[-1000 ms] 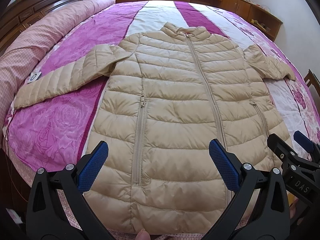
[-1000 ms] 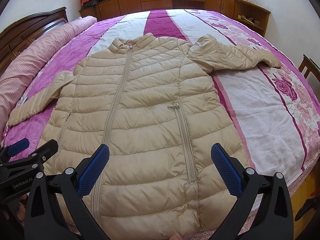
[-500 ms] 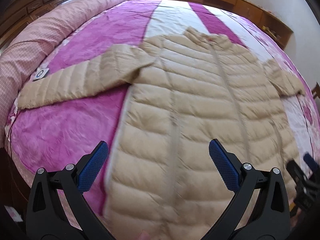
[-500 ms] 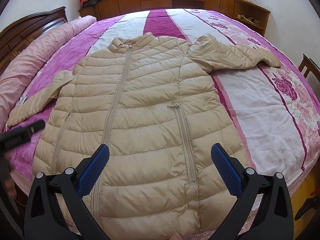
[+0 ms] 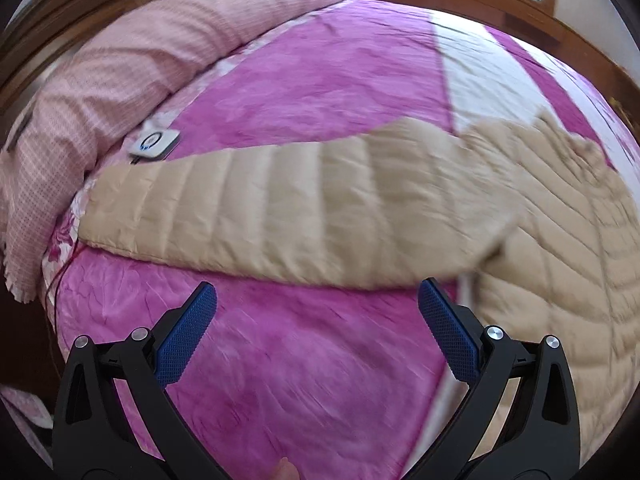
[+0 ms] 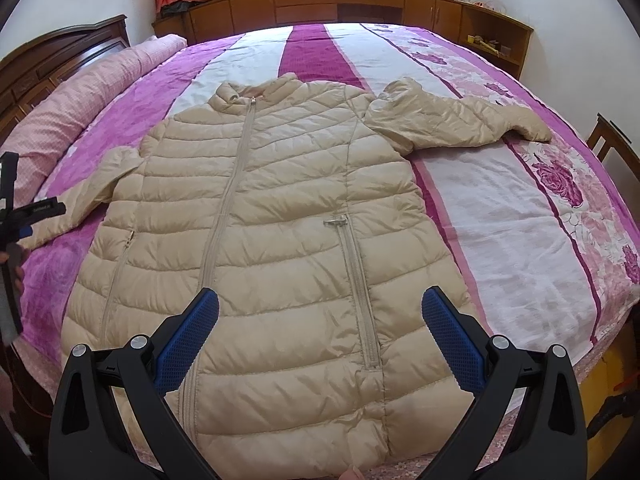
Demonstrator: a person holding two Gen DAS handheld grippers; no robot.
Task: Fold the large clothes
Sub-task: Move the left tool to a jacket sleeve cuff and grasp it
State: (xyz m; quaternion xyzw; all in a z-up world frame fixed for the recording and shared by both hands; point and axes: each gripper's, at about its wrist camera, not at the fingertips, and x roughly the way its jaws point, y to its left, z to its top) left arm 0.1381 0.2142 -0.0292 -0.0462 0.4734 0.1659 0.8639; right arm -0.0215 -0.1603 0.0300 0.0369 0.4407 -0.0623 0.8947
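Jacket [image 6: 256,248], beige, quilted, lies front-up and zipped on the bed [image 6: 512,216], collar toward the far cabinets [image 6: 320,4], hem at the near edge.

Right wrist view: whole jacket in sight. One sleeve [image 6: 460,124] thrown out over the white and floral stripes; the other runs off toward the pink bolster [image 6: 80,92]. Two pocket zips and the centre zip show. Right gripper [image 6: 320,334] hangs above the lower front, jaws spread wide, nothing between them. Left gripper [image 6: 18,236] at the picture's far edge, over the outstretched sleeve; small white lettering on its black bar, too small to read. Window and curtain behind; chair back at the bed's side.

Left wrist view, motion-blurred: only the sleeve [image 5: 280,216] and part of the body, lying across magenta cover. Left gripper [image 5: 318,334] jaws wide apart, empty, above bare cover just short of the sleeve. A small white square tag [image 5: 155,144] with a round mark lies near the cuff, by the bolster; not seen from the right. Fingertip at the bottom edge of each view
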